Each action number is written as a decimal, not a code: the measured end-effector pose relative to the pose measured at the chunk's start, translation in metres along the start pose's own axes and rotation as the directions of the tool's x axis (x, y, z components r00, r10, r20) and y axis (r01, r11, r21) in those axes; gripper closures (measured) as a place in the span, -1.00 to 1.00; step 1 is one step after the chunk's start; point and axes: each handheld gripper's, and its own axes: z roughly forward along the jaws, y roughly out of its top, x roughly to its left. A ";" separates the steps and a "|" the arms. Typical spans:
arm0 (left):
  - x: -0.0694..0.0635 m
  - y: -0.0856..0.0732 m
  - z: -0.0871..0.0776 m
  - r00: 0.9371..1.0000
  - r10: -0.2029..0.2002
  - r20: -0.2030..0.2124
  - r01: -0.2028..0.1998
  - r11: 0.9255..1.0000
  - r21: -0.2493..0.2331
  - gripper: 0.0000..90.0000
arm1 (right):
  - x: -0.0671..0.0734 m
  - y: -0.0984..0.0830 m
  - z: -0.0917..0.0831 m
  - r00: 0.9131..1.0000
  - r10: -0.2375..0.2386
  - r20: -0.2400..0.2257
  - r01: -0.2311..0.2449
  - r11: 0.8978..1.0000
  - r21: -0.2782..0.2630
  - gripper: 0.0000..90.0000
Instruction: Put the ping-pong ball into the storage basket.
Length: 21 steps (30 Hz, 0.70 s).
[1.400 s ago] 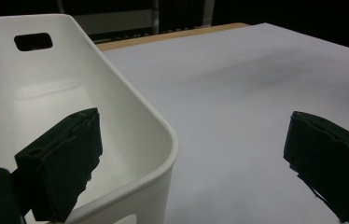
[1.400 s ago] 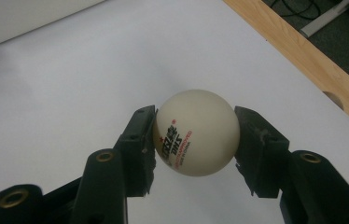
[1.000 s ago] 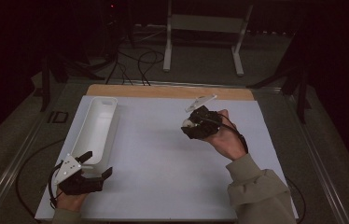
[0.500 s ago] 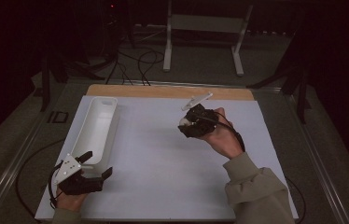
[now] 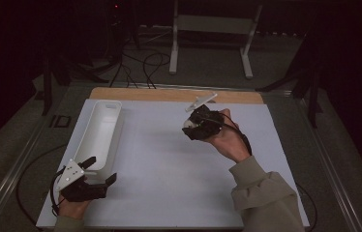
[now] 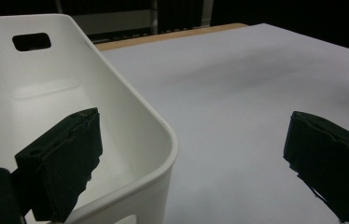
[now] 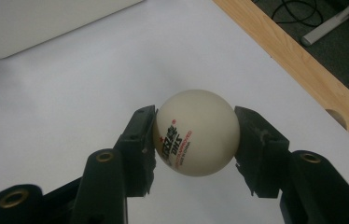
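Looks like a lab / recording setup, not a home: dark room w/ a worktable (image 5: 169, 94) under a plain white sheet (image 5: 169, 164), loose cables (image 5: 140, 63) across the grey floor behind it, plus a white metal stand (image 5: 208, 29) at the back.

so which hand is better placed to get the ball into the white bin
Right. The right gripper is already shut on the ball above the white sheet, so it probably only needs to carry it across to the bin. The left gripper sits open, straddling the bin's near corner, holding nothing.
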 end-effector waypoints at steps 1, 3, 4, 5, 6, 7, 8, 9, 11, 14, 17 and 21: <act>0.000 0.000 0.000 1.000 0.000 0.000 0.000 1.000 0.000 -0.89 | 0.000 0.000 0.000 1.000 -0.002 -0.005 0.002 1.000 0.002 0.11; 0.000 0.000 0.000 1.000 0.000 0.000 0.000 1.000 0.000 -0.89 | 0.000 0.001 0.001 1.000 -0.004 -0.002 0.004 1.000 0.003 0.11; 0.000 0.000 0.000 1.000 0.000 0.000 0.000 1.000 0.000 -0.89 | 0.000 0.001 0.001 1.000 -0.004 -0.002 0.004 1.000 0.003 0.11; 0.000 0.000 0.000 1.000 0.000 0.000 0.000 1.000 -0.001 -0.89 | 0.000 0.002 0.002 1.000 -0.006 -0.003 0.006 1.000 0.003 0.11; 0.000 0.000 0.000 1.000 0.000 0.000 0.000 1.000 -0.001 -0.89 | 0.000 0.002 0.002 1.000 -0.005 -0.004 0.005 1.000 0.003 0.11; 0.000 0.000 0.000 1.000 0.000 0.000 0.000 1.000 0.000 -0.89 | 0.000 0.003 0.002 1.000 -0.008 -0.003 0.008 1.000 0.004 0.11; 0.000 0.000 0.000 1.000 0.000 0.000 0.000 1.000 -0.001 -0.89 | 0.000 0.003 0.002 1.000 -0.008 -0.002 0.008 1.000 0.003 0.11; 0.000 0.000 0.000 1.000 0.000 0.000 0.000 1.000 -0.001 -0.89 | 0.001 0.004 0.003 1.000 -0.008 -0.003 0.008 1.000 0.001 0.11; 0.000 0.000 0.000 1.000 0.000 0.000 0.000 1.000 0.000 -0.89 | 0.001 0.006 0.003 1.000 -0.011 -0.005 0.011 1.000 -0.002 0.11; 0.000 0.000 0.000 1.000 0.000 0.000 0.000 1.000 0.000 -0.89 | 0.002 0.007 0.003 1.000 -0.012 -0.007 0.012 1.000 -0.003 0.11; 0.000 0.000 0.000 1.000 0.000 0.001 0.000 1.000 -0.001 -0.89 | 0.003 0.010 0.003 1.000 -0.012 -0.010 0.012 1.000 0.001 0.11; 0.000 0.000 0.000 1.000 0.000 0.001 0.000 1.000 0.000 -0.89 | 0.003 0.014 0.004 1.000 -0.025 -0.005 0.025 1.000 -0.002 0.11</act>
